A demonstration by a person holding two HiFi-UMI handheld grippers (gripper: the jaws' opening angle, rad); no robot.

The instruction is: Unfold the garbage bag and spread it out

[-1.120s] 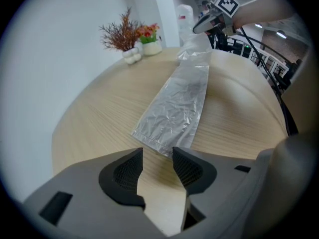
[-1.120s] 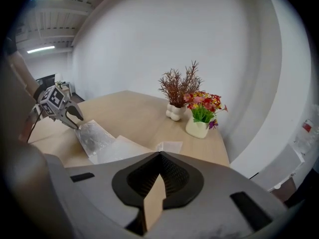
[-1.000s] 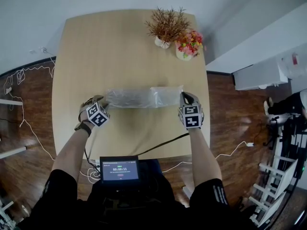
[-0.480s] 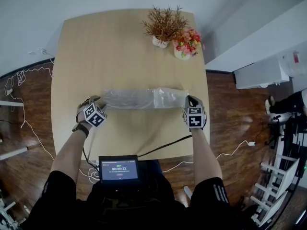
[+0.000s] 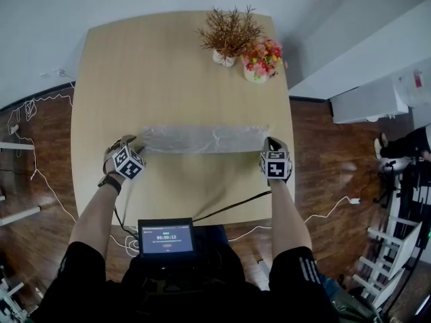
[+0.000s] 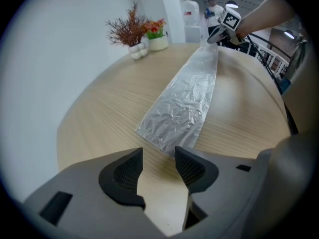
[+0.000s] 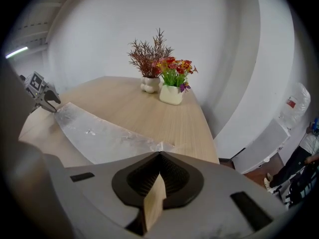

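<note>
Hand tools: left gripper [image 6: 158,156] and right gripper [image 7: 159,156], grey moulded shells, black ribbed pads [image 6: 125,172], each carrying a cube [image 5: 126,163] of black-and-white square markers. Clothing: black short sleeves [image 5: 84,258], white stripes [image 5: 306,272] on the right one; dark wrist strap [image 5: 112,180], left.

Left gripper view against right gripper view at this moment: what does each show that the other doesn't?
Only the left gripper view shows the left gripper from behind: fingers apart, having just been opening, nothing between them, the near end of the garbage bag lying just ahead. Only the right gripper view shows the right gripper shut on the bag's other corner. Both show the bag stretched along the table and the potted plants at its edge.
</note>
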